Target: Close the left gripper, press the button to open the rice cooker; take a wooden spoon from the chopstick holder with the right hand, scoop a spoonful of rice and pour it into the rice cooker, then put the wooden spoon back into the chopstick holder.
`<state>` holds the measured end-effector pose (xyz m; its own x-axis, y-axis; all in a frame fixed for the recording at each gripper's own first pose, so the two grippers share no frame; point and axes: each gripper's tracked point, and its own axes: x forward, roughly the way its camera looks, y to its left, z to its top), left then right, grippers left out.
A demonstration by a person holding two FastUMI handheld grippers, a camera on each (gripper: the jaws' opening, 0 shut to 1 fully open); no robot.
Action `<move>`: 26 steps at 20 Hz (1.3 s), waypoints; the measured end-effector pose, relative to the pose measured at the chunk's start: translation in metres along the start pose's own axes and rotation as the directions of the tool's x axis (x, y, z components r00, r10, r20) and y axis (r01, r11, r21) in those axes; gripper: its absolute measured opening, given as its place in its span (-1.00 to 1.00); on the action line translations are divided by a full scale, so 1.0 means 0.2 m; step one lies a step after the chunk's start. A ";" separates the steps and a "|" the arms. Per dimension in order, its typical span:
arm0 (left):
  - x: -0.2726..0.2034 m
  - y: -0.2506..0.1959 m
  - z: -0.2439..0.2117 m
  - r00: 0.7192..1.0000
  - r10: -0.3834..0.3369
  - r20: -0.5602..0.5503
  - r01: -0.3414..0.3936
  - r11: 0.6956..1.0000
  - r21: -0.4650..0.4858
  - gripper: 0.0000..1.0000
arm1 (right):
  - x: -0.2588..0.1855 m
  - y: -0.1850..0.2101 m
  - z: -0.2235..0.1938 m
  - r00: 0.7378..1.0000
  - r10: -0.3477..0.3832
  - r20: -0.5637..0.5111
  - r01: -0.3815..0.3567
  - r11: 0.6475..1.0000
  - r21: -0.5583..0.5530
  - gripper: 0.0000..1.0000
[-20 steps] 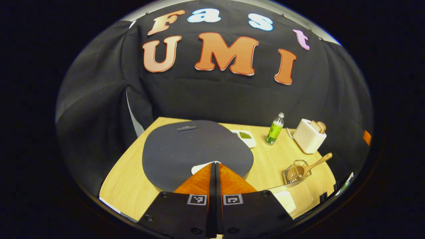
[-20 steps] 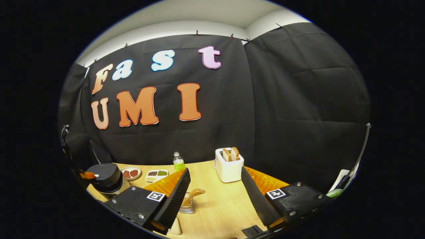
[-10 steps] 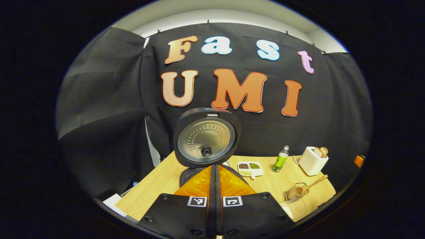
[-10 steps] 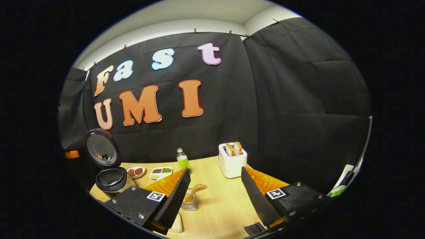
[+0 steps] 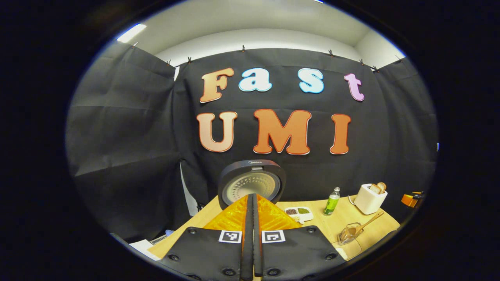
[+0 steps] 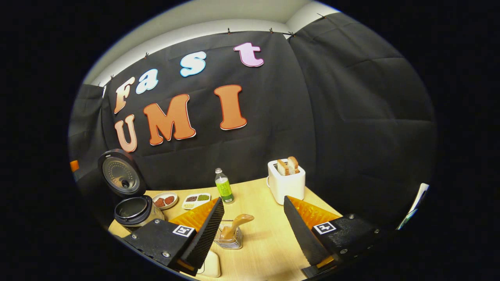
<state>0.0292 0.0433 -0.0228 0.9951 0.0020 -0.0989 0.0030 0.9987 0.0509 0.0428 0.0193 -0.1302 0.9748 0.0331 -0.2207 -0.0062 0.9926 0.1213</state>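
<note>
Left gripper view now showing the rice cooker (image 5: 252,186) with its lid swung up and standing upright at 12 o'clock just past the fingertips, where a second ago lying shut under them; button step therefore judged done. Left gripper (image 5: 252,201) pulling back and up from the cooker, fingers pressed together along a thin seam, holding nothing. Right gripper view putting the open pot (image 6: 134,208) at 9 o'clock on the worktop (image 6: 269,242), lid tilted back above it. Right gripper (image 6: 254,218) hovering with fingers spread wide and empty, creeping closer to the chopstick holder (image 6: 230,239) sitting at 6 o'clock between them, nearer the left finger; wooden spoon (image 6: 238,224) standing in it, handle leaning toward 1 o'clock. Spoon pick-up judged next. Around: green bottle (image 6: 223,187) at 12 o'clock, white toaster (image 6: 286,182) with bread at 1 o'clock, divided dish of grains (image 6: 196,200) and small plate (image 6: 165,200) toward 10 o'clock. Nothing standing between gripper and spoon; bottle and dishes lying near the later path to the pot.
</note>
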 end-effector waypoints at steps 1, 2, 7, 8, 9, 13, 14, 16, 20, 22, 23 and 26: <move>-0.02 0.00 0.02 1.000 0.005 0.012 -0.005 1.000 -0.009 -0.84 | 0.03 0.01 -0.03 1.000 0.010 -0.014 -0.010 1.000 0.018 0.90; -0.04 0.02 0.05 1.000 0.013 0.028 -0.012 1.000 -0.015 -0.57 | 0.07 0.03 -0.08 0.999 0.020 -0.032 -0.018 0.999 0.035 0.90; -0.14 0.13 0.12 0.993 0.097 0.068 -0.097 0.995 -0.010 0.03 | 0.21 0.07 -0.26 0.992 0.057 -0.113 -0.048 0.995 0.089 0.89; -0.16 0.14 0.13 0.991 0.112 0.070 -0.111 0.994 -0.012 0.14 | 0.24 0.08 -0.29 0.990 0.065 -0.125 -0.053 0.994 0.099 0.89; -0.18 0.17 0.13 0.989 0.129 0.073 -0.128 0.992 -0.012 0.24 | 0.27 0.09 -0.33 0.988 0.070 -0.141 -0.055 0.993 0.106 0.89; -0.22 0.25 0.14 0.977 0.199 0.082 -0.199 0.980 -0.010 0.66 | 0.36 0.13 -0.47 0.968 0.102 -0.229 -0.067 0.985 0.158 0.89; -0.23 0.26 0.13 0.975 0.206 0.080 -0.205 0.979 -0.017 0.77 | 0.38 0.14 -0.49 0.964 0.109 -0.241 -0.067 0.982 0.177 0.87; -0.24 0.28 0.12 0.972 0.223 0.076 -0.222 0.975 -0.026 0.87 | 0.42 0.16 -0.53 0.958 0.131 -0.256 -0.080 0.976 0.202 0.68; -0.28 0.31 0.10 0.965 0.256 0.065 -0.254 0.967 -0.038 0.93 | 0.51 0.18 -0.61 0.943 0.158 -0.294 -0.097 0.973 0.211 0.32; -0.29 0.33 0.07 0.962 0.267 0.055 -0.266 0.964 -0.025 0.93 | 0.53 0.19 -0.60 0.945 0.166 -0.282 -0.107 0.971 0.213 -0.10; -0.31 0.35 0.05 0.961 0.272 0.049 -0.271 0.962 -0.015 0.93 | 0.54 0.20 -0.60 0.942 0.172 -0.288 -0.109 0.969 0.223 -0.14; -0.30 0.35 0.05 0.963 0.265 0.043 -0.265 0.964 -0.018 0.93 | 0.53 0.29 -0.56 0.938 0.218 -0.271 -0.140 0.950 0.277 -0.48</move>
<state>-0.0282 0.1126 -0.0025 0.9636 0.2646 -0.0389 -0.2622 0.9633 0.0569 0.1197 0.0936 -0.2552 0.8522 0.2787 -0.4428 -0.0809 0.9063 0.4148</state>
